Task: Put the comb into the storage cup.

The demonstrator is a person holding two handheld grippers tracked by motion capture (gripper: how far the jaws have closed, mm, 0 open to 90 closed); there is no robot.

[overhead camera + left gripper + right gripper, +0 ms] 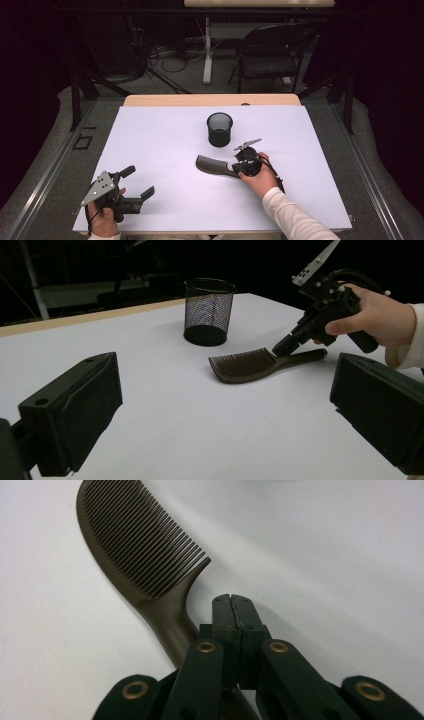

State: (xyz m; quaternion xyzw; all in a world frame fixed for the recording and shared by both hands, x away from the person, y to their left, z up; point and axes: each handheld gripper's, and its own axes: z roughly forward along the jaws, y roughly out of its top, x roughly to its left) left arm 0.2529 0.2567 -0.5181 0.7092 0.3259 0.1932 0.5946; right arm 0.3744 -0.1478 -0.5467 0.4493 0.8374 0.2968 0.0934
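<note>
Comb (214, 166) lies flat near the mesh cup (220, 129). Right gripper (231, 600), jaws pressed together and empty, hovers over its handle. Left gripper (136, 183) rests near-left, jaws apart.

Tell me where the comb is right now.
In the high view the comb lies flat on the white table, just in front of the mesh cup, with the shut right gripper at its handle.

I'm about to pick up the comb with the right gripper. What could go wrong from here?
The right gripper is shut with its tip beside the comb handle, not around it, so lifting now would probably leave the comb behind. Pressing down might skid it across the white sheet. The mesh cup stands close; a wide swing could tip it.
</note>
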